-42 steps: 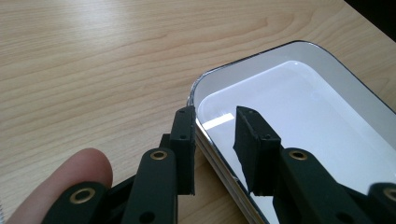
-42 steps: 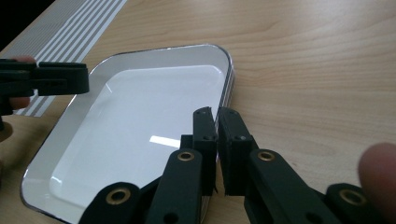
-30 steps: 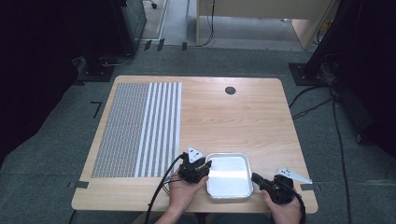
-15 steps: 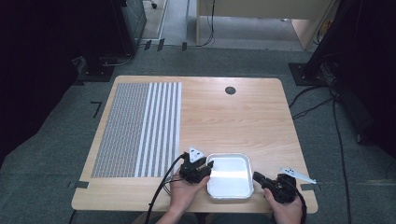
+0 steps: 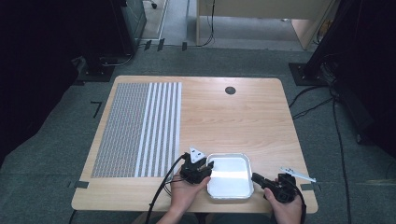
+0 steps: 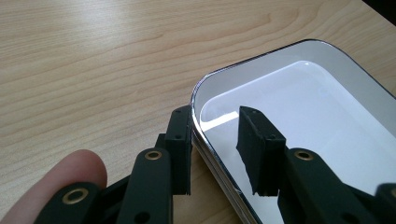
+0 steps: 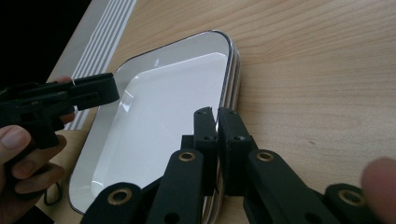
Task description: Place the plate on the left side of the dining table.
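Note:
A white tray (image 5: 229, 155) with a shiny metal rim sits near the table's front edge; its side looks layered, like nested trays. My left gripper (image 5: 209, 167) straddles the tray's left rim (image 6: 280, 51). One jaw stands outside against the edge and the other hangs inside over the white floor, clear of the rim. The left gripper (image 6: 215, 116) has just been opening, with the rim between its jaws. My right gripper (image 5: 254, 177) is at the tray's right side. In the right gripper view it (image 7: 216, 111) is shut on the rim (image 7: 163, 46), and the left gripper (image 7: 107, 91) shows across the tray.
A grey-and-white striped mat (image 5: 140, 130) covers the table's left part. A small black round hole (image 5: 230, 90) sits near the far edge. Bare wood (image 5: 233, 121) lies beyond the tray. The table's front edge (image 5: 196, 210) is just behind both hands.

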A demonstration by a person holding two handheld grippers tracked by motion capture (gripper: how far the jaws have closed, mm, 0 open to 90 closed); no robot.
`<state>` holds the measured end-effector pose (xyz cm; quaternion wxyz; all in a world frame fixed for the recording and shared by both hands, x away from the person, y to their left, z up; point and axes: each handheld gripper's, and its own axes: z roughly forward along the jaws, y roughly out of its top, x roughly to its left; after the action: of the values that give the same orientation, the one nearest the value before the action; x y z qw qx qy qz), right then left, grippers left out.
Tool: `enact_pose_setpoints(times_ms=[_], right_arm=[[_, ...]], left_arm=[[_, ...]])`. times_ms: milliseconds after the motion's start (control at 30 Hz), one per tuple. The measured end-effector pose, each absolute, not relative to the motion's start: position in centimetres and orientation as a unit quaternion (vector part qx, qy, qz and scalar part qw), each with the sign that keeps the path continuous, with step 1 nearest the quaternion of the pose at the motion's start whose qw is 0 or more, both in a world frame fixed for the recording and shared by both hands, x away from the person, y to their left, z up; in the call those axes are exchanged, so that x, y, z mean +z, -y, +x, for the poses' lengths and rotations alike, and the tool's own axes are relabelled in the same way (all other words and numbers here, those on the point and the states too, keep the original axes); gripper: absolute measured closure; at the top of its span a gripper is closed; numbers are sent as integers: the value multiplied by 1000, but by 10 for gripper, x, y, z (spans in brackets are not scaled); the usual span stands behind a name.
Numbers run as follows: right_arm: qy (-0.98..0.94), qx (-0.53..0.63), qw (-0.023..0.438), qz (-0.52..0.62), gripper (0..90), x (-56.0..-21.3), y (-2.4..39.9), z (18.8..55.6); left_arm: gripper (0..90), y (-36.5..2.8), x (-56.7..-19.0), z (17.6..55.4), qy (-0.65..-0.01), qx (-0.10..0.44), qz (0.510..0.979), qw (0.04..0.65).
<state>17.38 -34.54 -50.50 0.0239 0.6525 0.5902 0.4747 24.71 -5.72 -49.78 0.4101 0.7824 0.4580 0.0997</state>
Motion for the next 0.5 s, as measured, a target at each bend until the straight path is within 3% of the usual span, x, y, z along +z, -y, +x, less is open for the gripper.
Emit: enact_pose_setpoints(times_ms=[300, 500], right_arm=[[-568, 516, -13, 641, 848, -506, 348, 175], [-570, 500, 38, 651, 852, -503, 344, 173]], left_arm=[[656, 58, -497, 246, -455, 101, 785, 408], [638, 57, -498, 245, -456, 100, 784, 410]])
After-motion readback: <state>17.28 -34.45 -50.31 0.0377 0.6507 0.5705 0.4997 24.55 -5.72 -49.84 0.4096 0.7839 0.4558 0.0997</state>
